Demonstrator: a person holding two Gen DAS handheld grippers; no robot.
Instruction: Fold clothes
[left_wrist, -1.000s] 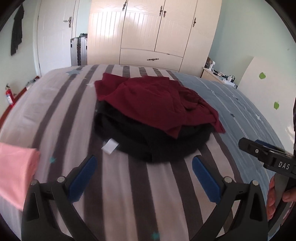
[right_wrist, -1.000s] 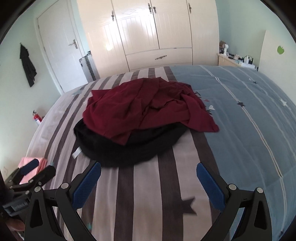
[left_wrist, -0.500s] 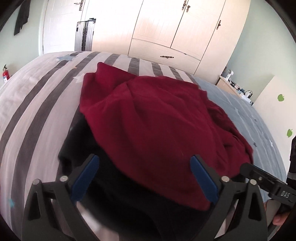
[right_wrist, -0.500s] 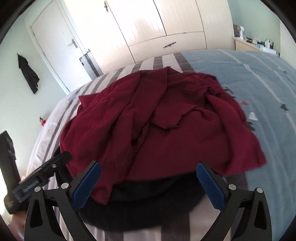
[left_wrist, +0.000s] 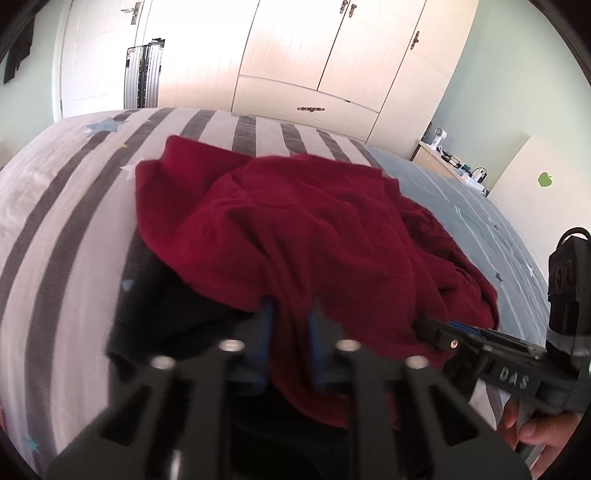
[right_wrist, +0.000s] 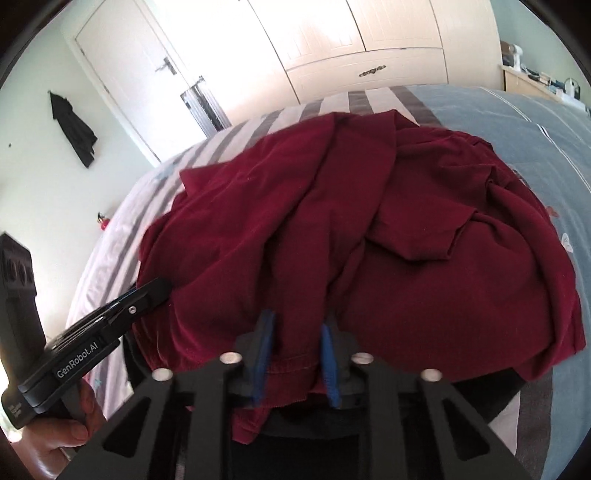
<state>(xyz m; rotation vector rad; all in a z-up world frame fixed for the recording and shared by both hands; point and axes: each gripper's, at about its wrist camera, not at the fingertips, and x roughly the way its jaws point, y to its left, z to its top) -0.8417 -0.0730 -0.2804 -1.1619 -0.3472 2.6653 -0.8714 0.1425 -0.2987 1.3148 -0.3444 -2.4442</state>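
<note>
Left gripper (left_wrist: 290, 314): blue pads pressed together on near hem of red garment (left_wrist: 314, 236). Right gripper (right_wrist: 295, 332): blue pads likewise pinching a fold of the same hem. Red garment crumpled on top of black garment (left_wrist: 173, 310), both at middle of striped bed (left_wrist: 55, 229). Readable marking "DAS" on side of right gripper body in left view; "GenRobot.AI" on side of left gripper body in right view. White wardrobe (left_wrist: 332, 59) beyond bed.
</note>
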